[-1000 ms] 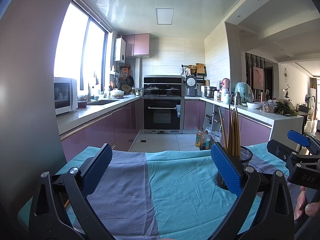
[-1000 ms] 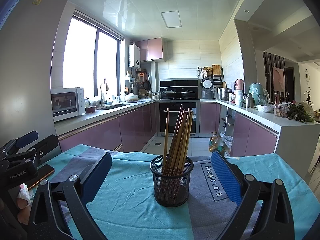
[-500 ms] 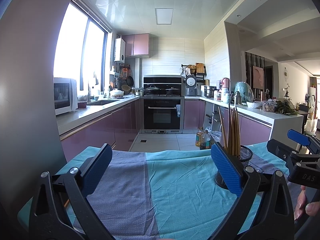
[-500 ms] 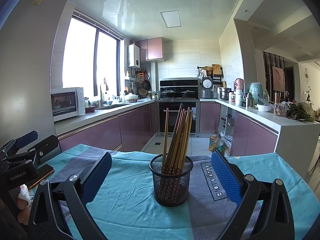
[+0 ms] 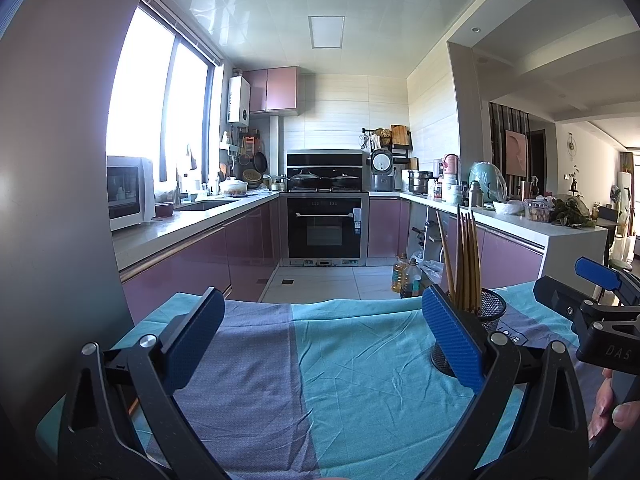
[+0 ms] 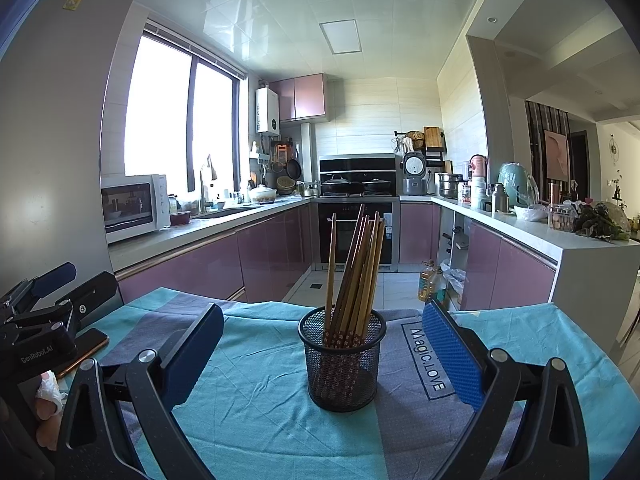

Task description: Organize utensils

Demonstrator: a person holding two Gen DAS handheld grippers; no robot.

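Observation:
A black mesh holder (image 6: 342,356) stands upright on the teal and grey tablecloth (image 6: 256,396), with several wooden chopsticks (image 6: 354,268) standing in it. My right gripper (image 6: 320,356) is open, its blue pads on either side of the holder and apart from it. In the left wrist view the same holder (image 5: 486,312) shows partly behind the right pad, chopsticks (image 5: 464,256) rising above it. My left gripper (image 5: 320,340) is open over bare cloth (image 5: 340,380), with nothing between its fingers. The right gripper (image 5: 600,304) appears at the right edge.
A phone (image 6: 86,346) lies on the cloth at the left, beside the left gripper body (image 6: 40,320). A hand (image 5: 614,408) shows at the lower right. Beyond the table's far edge are purple cabinets, an oven (image 6: 354,232) and oil bottles (image 6: 432,282) on the floor.

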